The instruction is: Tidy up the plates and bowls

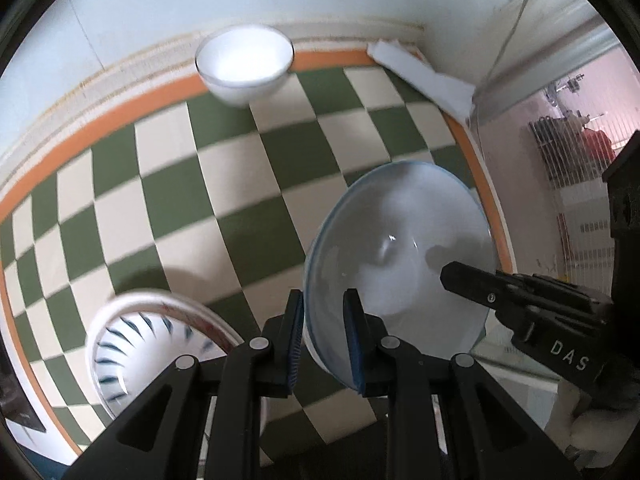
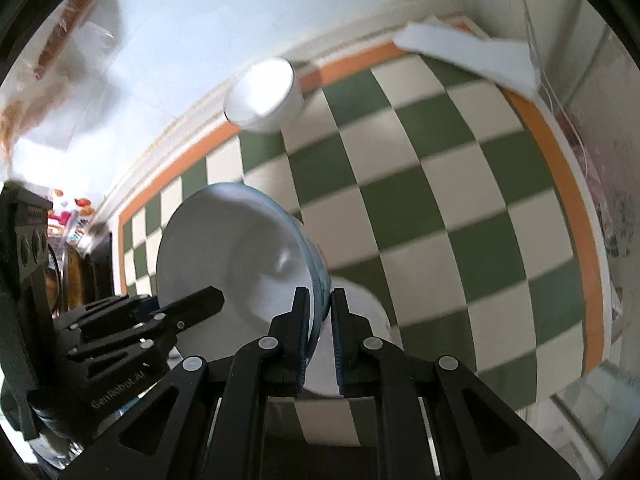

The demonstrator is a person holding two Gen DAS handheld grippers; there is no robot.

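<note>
Pale blue-rimmed white ceramic bowl [image 1: 400, 248] held tilted above the green-and-cream checkered tablecloth [image 1: 240, 184]. Left gripper [image 1: 323, 336] and right gripper [image 2: 320, 332] each pinch its rim, opposite sides. Plain white bowl [image 1: 244, 66] empty, near wall. Blue-patterned bowl [image 1: 136, 344] empty, on cloth.

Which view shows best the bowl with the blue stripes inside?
The left wrist view. There the striped bowl lies on the checked cloth, its inside visible, partly behind the left gripper. In the right wrist view it cannot be identified.
</note>
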